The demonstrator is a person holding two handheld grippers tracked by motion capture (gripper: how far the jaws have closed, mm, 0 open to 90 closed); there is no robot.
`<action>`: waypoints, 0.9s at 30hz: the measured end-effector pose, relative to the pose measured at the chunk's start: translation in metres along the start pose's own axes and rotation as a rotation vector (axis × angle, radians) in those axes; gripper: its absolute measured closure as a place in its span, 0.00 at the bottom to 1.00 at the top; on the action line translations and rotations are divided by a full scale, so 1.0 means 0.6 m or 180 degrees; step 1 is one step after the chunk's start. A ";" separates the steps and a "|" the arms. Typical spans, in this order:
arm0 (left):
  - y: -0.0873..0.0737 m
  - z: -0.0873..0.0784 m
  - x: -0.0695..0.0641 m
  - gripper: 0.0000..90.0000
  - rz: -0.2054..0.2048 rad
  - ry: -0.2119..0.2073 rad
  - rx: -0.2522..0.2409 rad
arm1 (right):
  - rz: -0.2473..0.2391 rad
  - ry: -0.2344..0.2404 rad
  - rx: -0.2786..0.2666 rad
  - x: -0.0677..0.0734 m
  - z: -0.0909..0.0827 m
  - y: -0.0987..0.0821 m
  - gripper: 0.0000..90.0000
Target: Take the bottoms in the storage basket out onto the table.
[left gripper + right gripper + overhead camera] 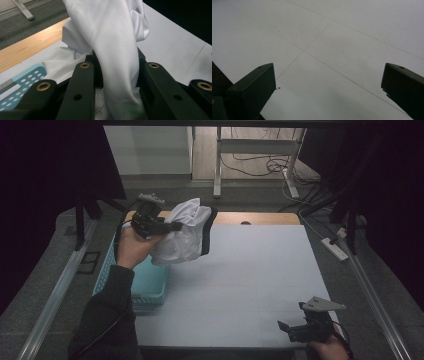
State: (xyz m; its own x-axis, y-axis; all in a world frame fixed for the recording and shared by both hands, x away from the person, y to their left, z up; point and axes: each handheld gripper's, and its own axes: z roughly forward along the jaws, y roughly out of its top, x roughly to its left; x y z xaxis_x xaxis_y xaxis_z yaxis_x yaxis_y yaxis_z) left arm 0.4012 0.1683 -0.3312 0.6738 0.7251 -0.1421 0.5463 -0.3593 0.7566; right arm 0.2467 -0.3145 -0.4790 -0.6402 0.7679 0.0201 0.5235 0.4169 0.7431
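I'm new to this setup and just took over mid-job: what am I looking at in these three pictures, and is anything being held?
There is no robot arm: a person holds a hand-held gripper in each hand. The high view looks down on the white table from the person's side. There the left hand-held gripper lifts a bunched white garment with a dark trim above a light blue perforated basket at the table's left edge. The left gripper view looks along that tool's black jaws, shut on the white cloth. The right hand-held gripper rests near the table's front right corner; its own view shows the two jaws wide apart over bare table, holding nothing.
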 end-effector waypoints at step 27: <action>0.024 0.080 -0.049 0.81 0.0235 -0.0234 0.0112 | -0.0016 0.0011 -0.0003 0.000 0.000 0.000 0.00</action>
State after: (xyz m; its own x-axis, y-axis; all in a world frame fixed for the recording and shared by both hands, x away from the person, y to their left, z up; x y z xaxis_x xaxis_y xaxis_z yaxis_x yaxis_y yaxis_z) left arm 0.4131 0.1133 -0.3470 0.7468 0.6514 -0.1343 0.5101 -0.4314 0.7441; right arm 0.2464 -0.3144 -0.4790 -0.6448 0.7641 0.0189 0.5199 0.4203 0.7437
